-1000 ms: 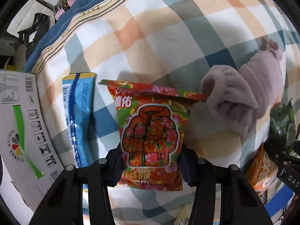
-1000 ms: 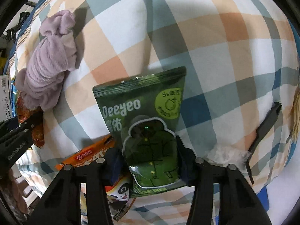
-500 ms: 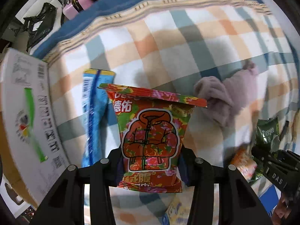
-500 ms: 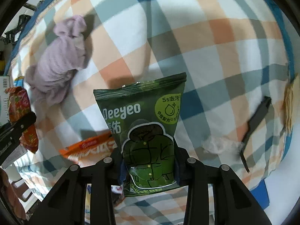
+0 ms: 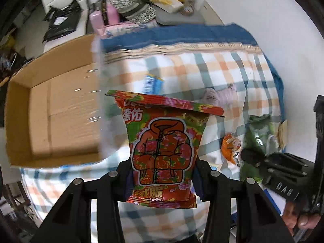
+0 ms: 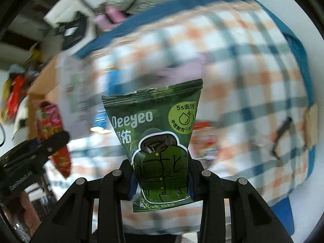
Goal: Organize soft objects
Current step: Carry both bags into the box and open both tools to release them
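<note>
My left gripper (image 5: 163, 179) is shut on a red floral packet (image 5: 164, 141) and holds it high above the plaid bed (image 5: 212, 70). My right gripper (image 6: 161, 179) is shut on a green Deeyeo packet (image 6: 158, 133), also lifted above the bed. An open cardboard box (image 5: 54, 113) lies to the left of the red packet. A lilac towel (image 5: 220, 96), a blue packet (image 5: 151, 84) and an orange packet (image 5: 229, 147) lie on the bed. The right gripper with its green packet shows at the right of the left wrist view (image 5: 261, 139).
Bags, a pink bottle (image 5: 95, 20) and clutter stand beyond the bed's head. A black clip (image 6: 281, 133) lies on the bed at the right. The white wall lies to the right. The right wrist view is blurred.
Both grippers have risen well above the bed with their packets. The view has pulled back, and the open cardboard box now shows on the left.
</note>
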Demonstrator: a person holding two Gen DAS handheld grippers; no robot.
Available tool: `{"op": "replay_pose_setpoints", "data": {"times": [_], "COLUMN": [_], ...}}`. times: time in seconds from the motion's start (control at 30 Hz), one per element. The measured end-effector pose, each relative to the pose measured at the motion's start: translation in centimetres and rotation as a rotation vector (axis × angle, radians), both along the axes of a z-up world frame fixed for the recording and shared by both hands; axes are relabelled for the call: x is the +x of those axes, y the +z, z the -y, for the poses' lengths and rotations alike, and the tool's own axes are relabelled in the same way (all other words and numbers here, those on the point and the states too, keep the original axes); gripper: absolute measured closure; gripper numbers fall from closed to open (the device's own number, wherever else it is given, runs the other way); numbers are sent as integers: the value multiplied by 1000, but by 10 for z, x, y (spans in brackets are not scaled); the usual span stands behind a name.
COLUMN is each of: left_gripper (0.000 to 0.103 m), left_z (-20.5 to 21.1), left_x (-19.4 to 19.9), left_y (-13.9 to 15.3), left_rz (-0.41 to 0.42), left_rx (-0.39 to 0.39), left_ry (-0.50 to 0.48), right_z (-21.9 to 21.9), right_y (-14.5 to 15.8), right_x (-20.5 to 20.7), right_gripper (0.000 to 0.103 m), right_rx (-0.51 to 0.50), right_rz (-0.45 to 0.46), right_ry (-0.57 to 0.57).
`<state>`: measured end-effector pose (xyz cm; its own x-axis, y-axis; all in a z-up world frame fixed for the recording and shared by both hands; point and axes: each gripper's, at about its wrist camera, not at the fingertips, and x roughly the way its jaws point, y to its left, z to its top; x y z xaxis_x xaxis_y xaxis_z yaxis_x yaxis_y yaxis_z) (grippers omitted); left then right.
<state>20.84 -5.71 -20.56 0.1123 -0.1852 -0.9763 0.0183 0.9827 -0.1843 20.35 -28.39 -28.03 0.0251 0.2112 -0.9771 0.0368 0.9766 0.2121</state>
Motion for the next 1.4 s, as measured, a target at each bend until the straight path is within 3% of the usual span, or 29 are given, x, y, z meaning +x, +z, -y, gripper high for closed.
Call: {"op": "replay_pose_setpoints", "data": {"times": [0.17, 0.27, 0.43, 0.57, 0.8, 0.93, 1.13, 1.27, 1.33, 1.4], "left_gripper": [60, 60, 60, 60, 60, 60, 59, 59, 59, 58], "left_z": [-73, -123, -187, -225, -248, -249, -247, -247, -250, -252], "left_x": [4, 16, 50, 88, 136, 152, 164, 167, 169, 169], "left_y": [25, 24, 1, -35, -91, -116, -136, -138, -138, -137], "left_rz": [25, 29, 0, -67, -178, -226, -241, -245, -250, -253], "left_rx": [-12, -2, -13, -36, -91, -116, -134, -97, -73, -70], "left_ry": [88, 151, 221, 238, 221, 201, 181, 180, 196, 192], "right_z": [-108, -169, -249, -299, -330, -343, -355, -359, -359, -359], "right_y": [47, 61, 52, 38, -15, -30, -54, -62, -62, -62], "right_x": [-5, 7, 37, 72, 128, 152, 175, 186, 188, 191], "right_gripper": [64, 64, 64, 64, 64, 64, 64, 63, 59, 42], "right_rx": [114, 147, 120, 75, 12, -27, -99, -97, -100, -100], "right_rz": [31, 42, 37, 5, -51, -60, -44, -39, -33, -36], "right_ry": [138, 199, 218, 188, 142, 132, 147, 148, 147, 143]}}
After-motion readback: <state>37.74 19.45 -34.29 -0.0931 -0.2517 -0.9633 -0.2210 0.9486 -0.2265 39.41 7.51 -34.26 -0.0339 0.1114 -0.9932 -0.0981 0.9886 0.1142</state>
